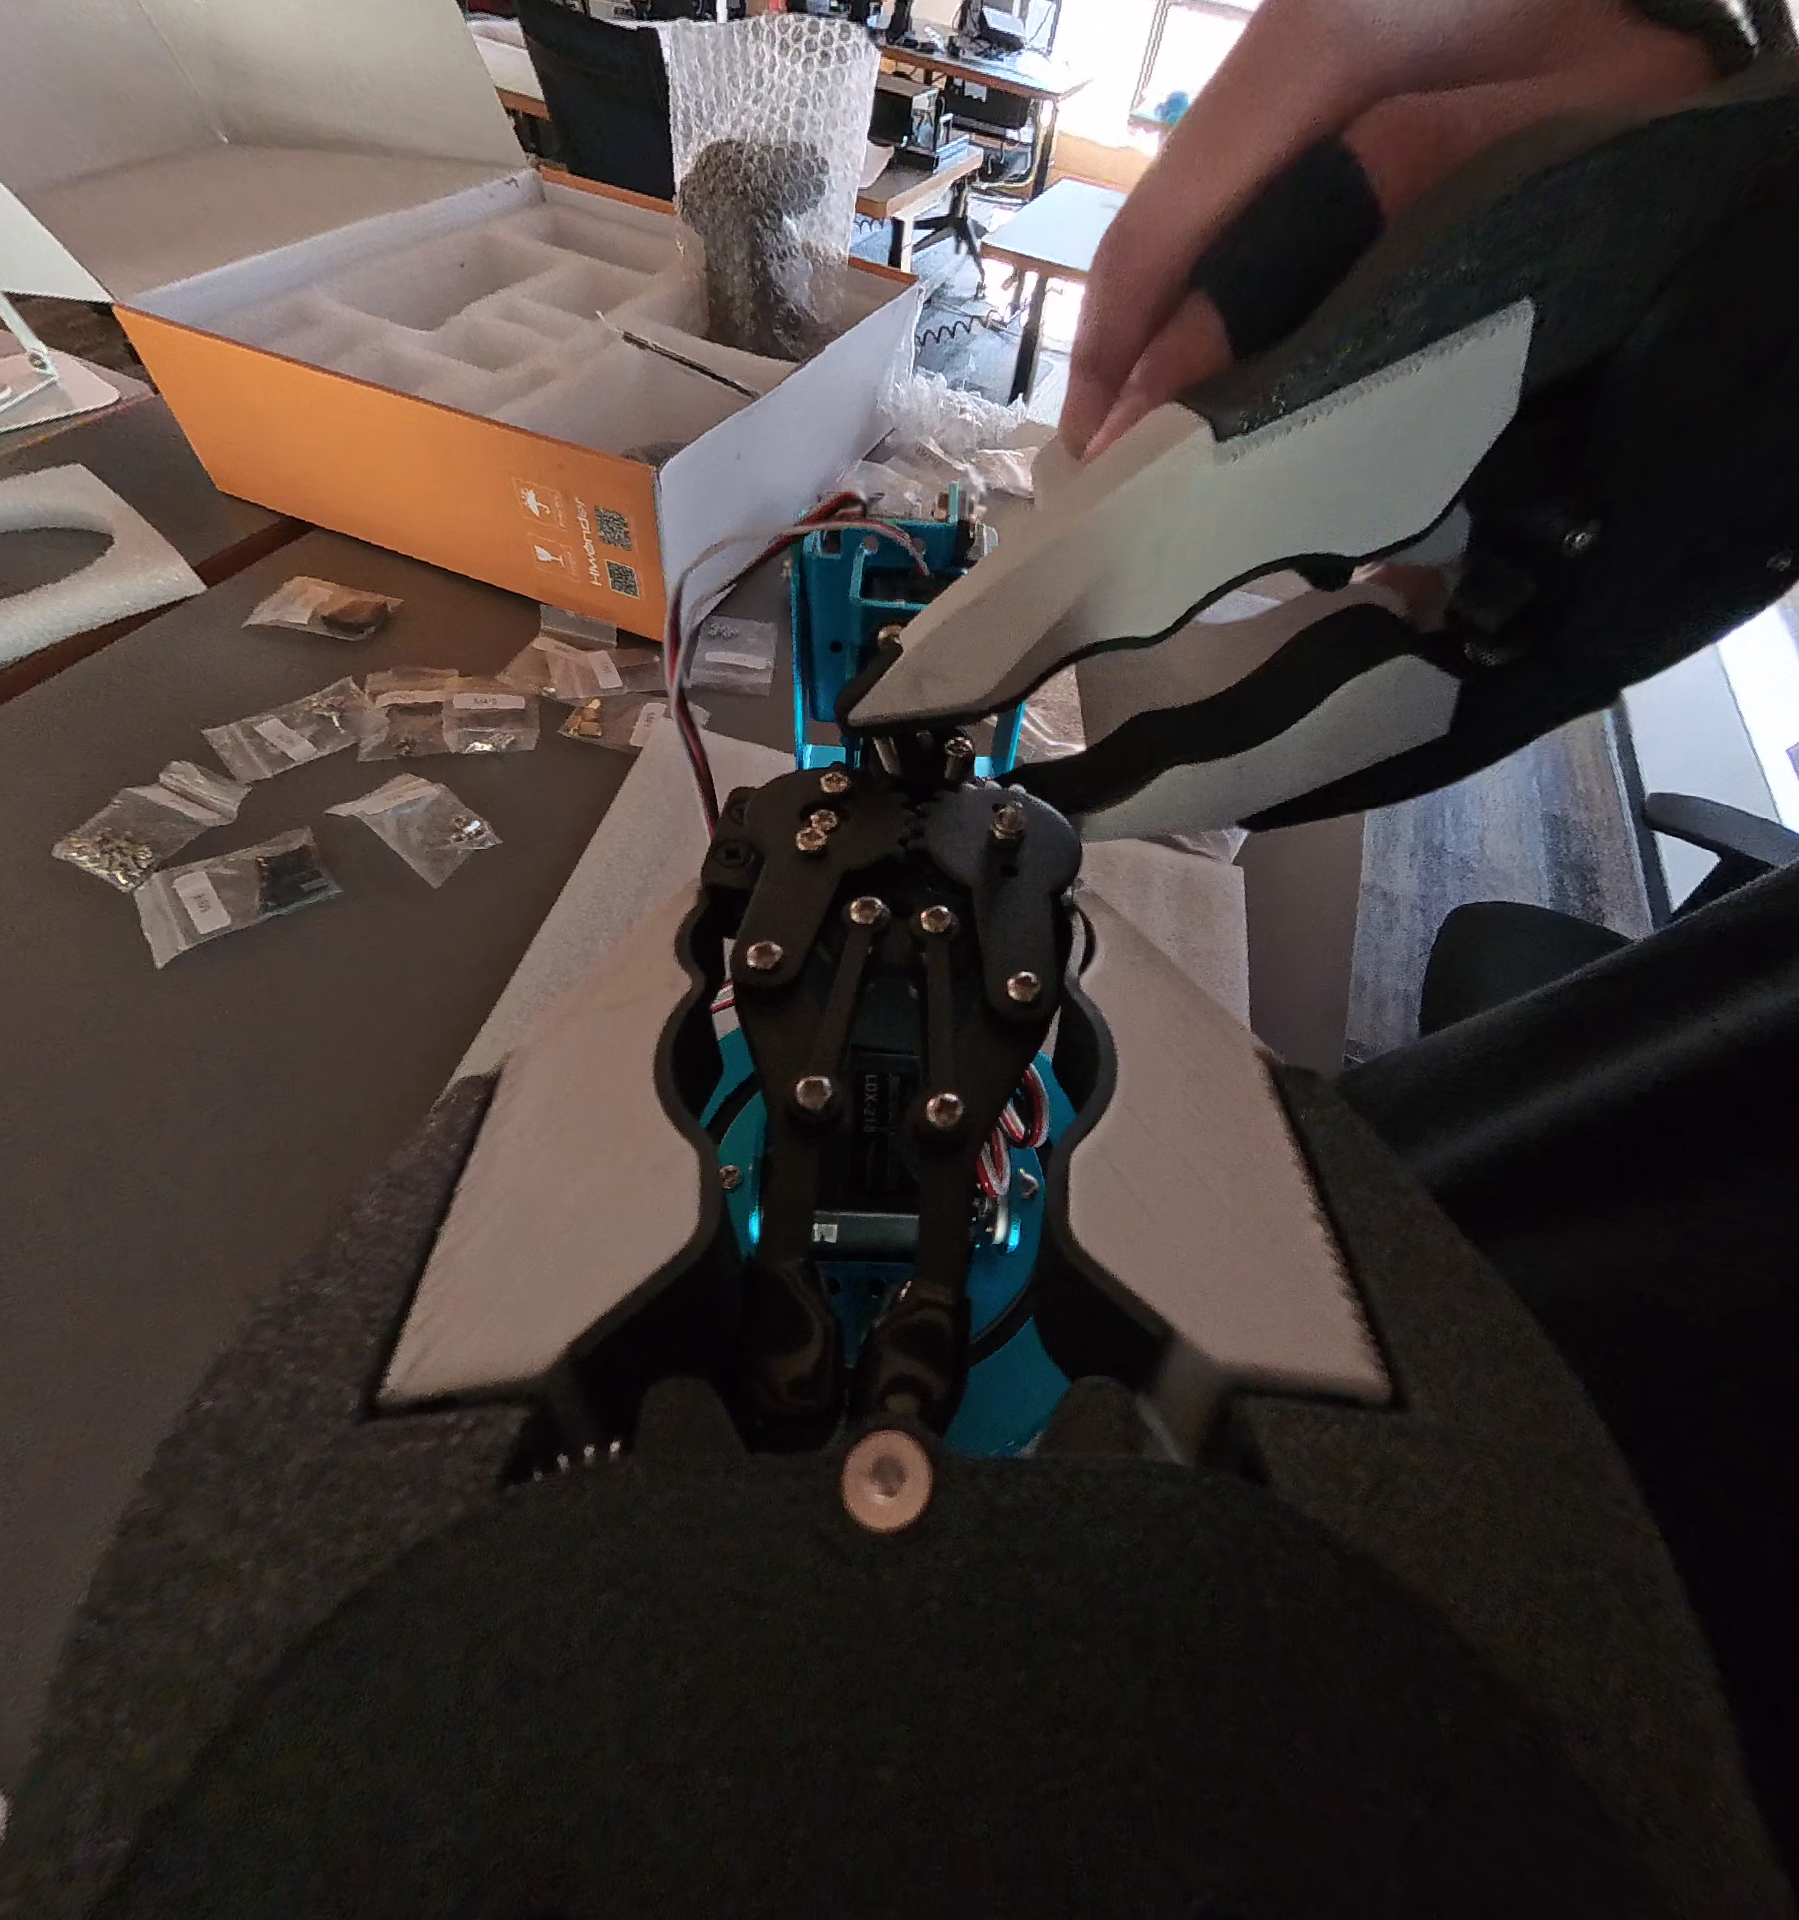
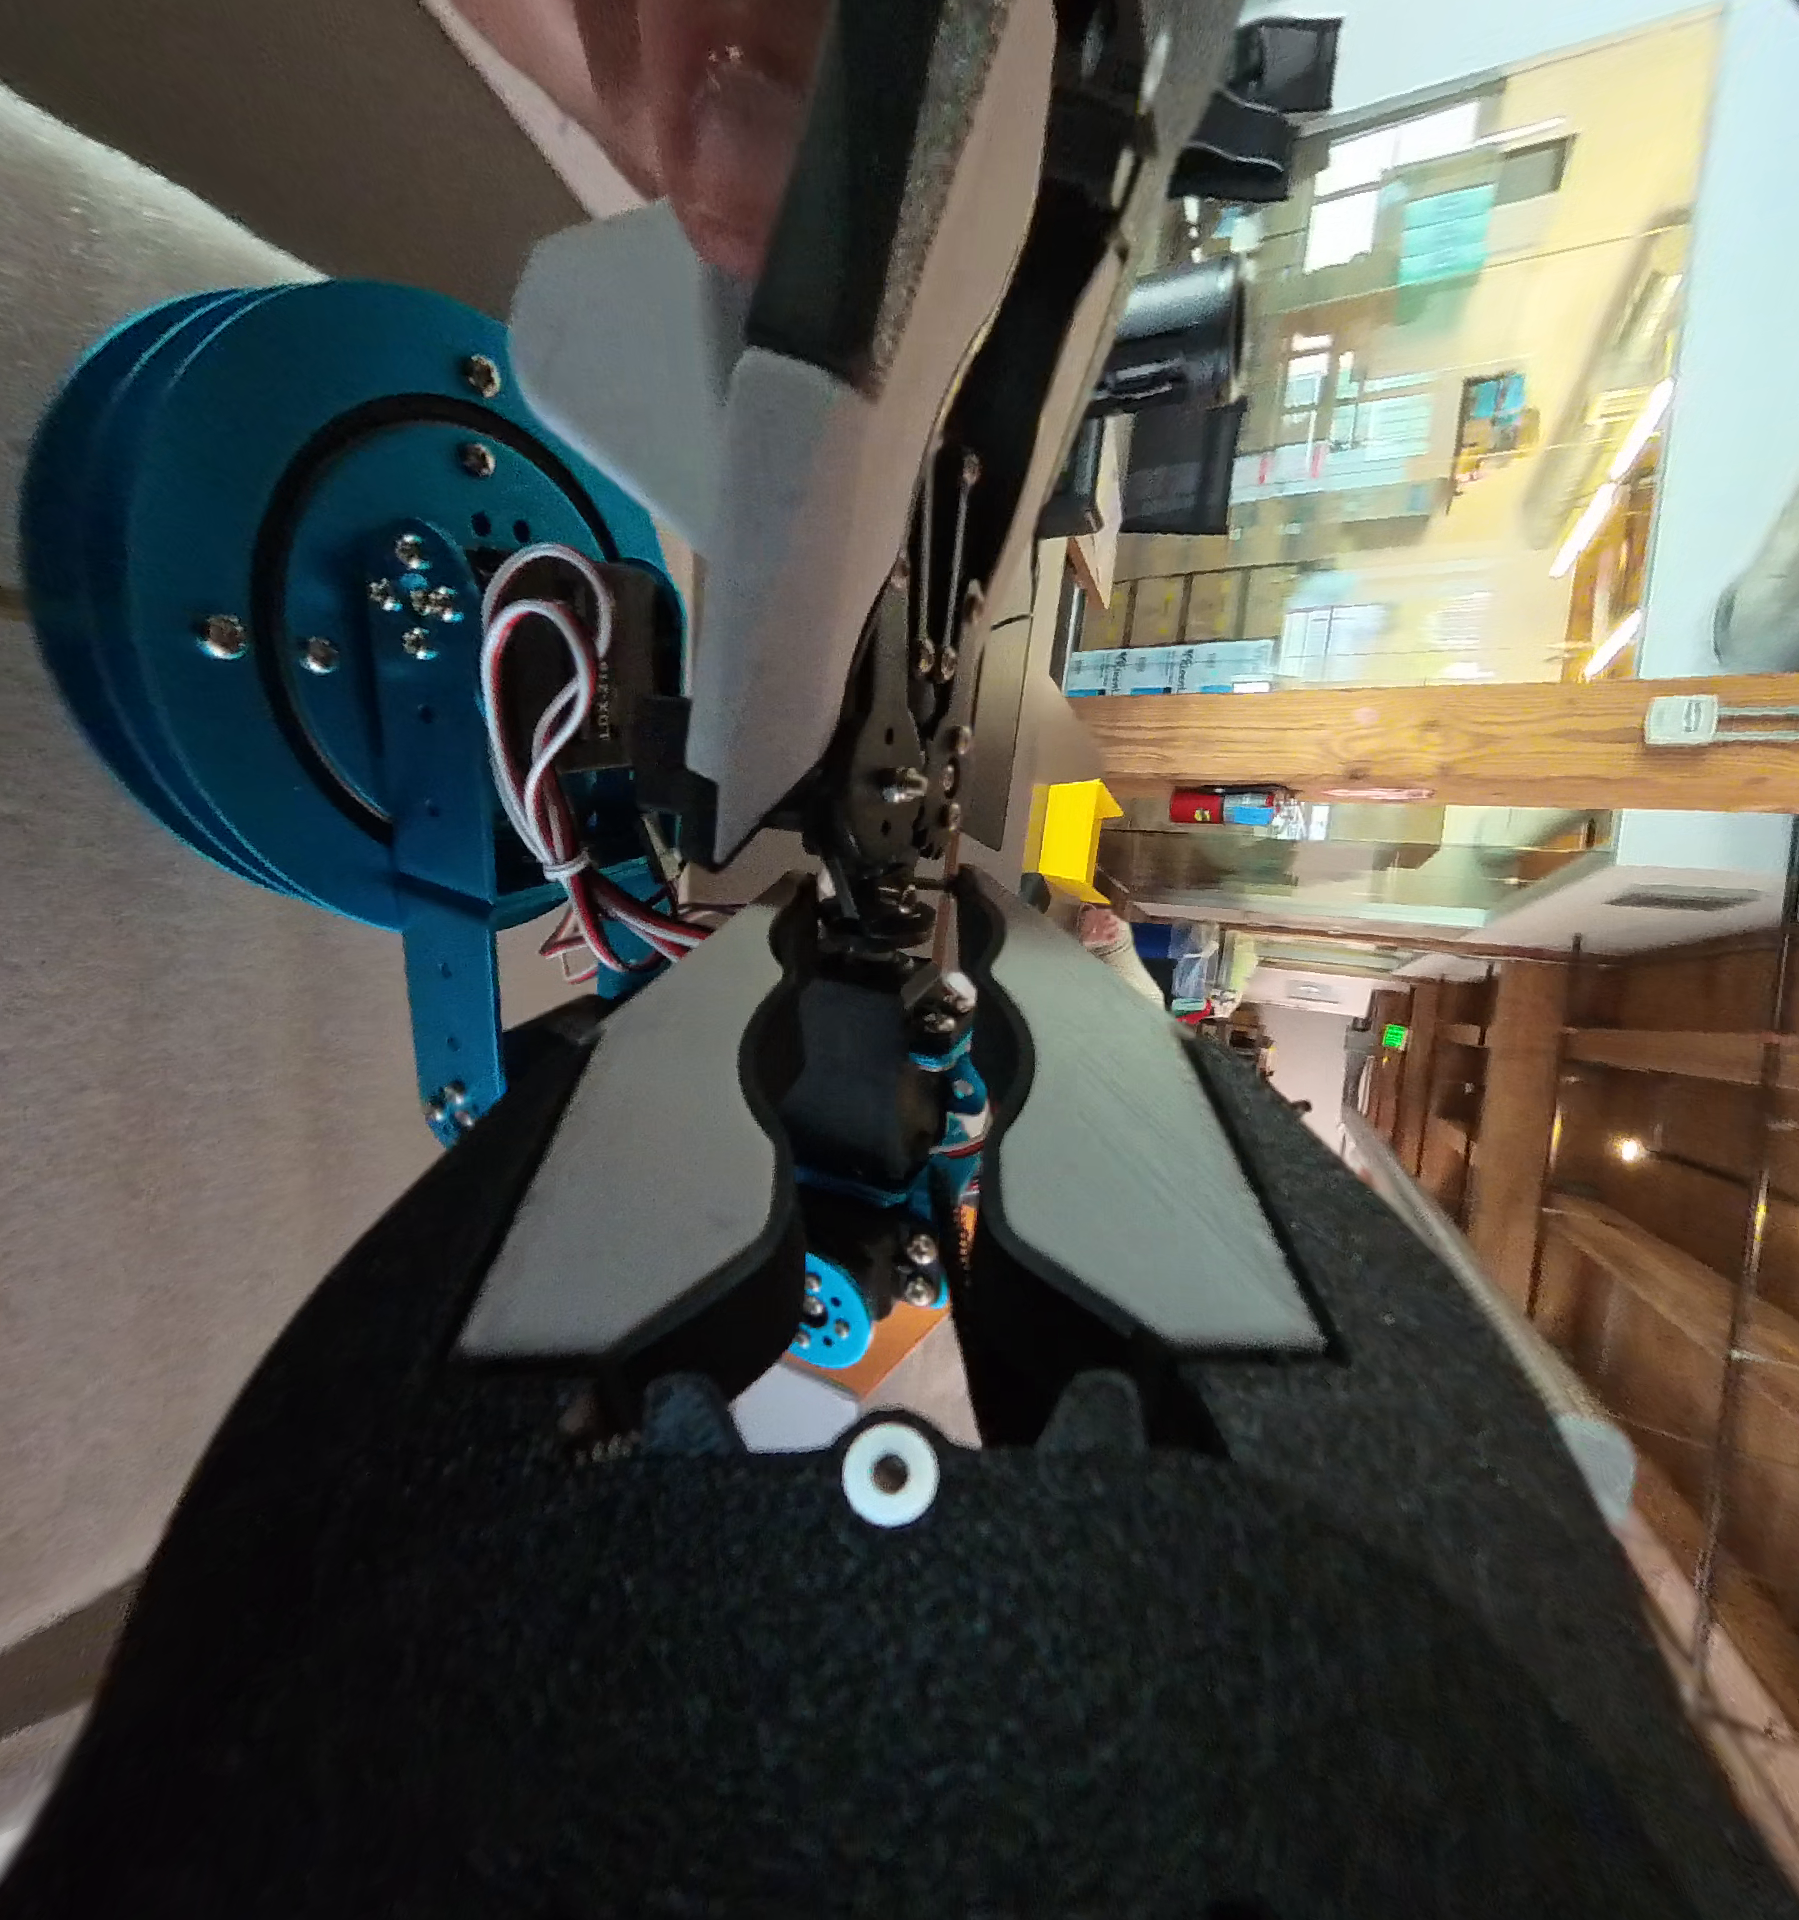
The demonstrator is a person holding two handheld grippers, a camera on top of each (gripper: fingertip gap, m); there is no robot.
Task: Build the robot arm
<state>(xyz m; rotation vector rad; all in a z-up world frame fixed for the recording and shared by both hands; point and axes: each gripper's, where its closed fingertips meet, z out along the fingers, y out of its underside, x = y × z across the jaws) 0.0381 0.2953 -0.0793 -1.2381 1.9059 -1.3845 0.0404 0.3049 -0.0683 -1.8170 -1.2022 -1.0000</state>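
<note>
A small blue and black robot arm sits between both grippers. Its black claw with silver screws lies between my left gripper's white fingers. My left gripper is shut on the claw from both sides. My right gripper is shut on the black wrist servo just behind the claw. In the left wrist view it comes in from the upper right. The arm's blue round base with red-white-black wires shows at the left. My left gripper also shows from above in the right wrist view.
An open orange box with a white foam insert stands at the back, a bubble-wrapped item in it. Several small bags of screws lie on the dark table. A white foam piece lies at the left. Chairs stand at the right.
</note>
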